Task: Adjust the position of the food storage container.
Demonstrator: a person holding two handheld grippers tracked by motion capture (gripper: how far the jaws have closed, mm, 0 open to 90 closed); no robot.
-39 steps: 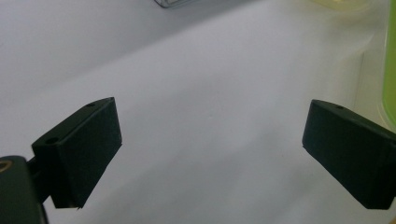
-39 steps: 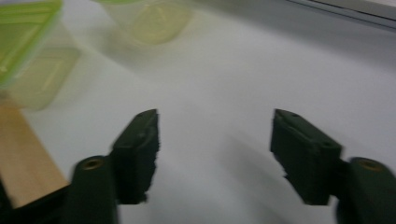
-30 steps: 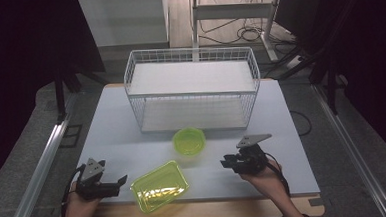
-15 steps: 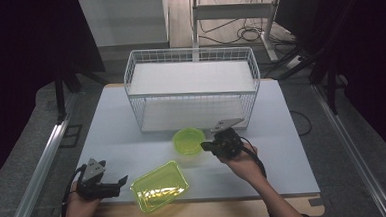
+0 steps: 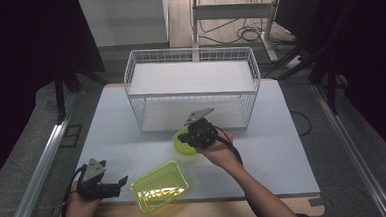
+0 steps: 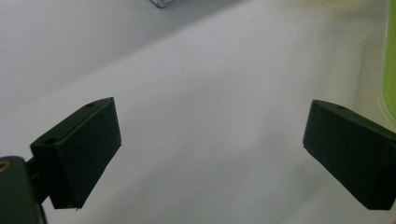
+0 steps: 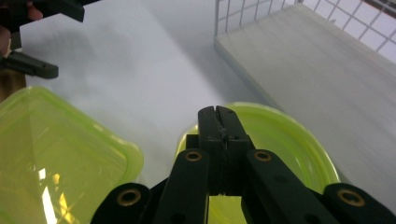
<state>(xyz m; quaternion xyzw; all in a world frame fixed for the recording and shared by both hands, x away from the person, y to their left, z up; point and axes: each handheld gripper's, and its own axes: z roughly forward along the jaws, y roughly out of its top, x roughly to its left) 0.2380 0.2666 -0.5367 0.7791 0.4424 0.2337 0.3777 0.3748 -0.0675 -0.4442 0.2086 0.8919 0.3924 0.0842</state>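
Early stage: the right hand-held gripper, jaws pressed together and empty, hovers over the round green bowl on the bench, nothing grasped; the left hand-held gripper rests spread beside the rectangular green container.

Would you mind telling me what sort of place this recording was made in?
Probably a lab or recording workspace: a white-topped table ringed by dark curtains, cables trailing on the floor behind, and a white wire basket with yellow-green containers laid out.
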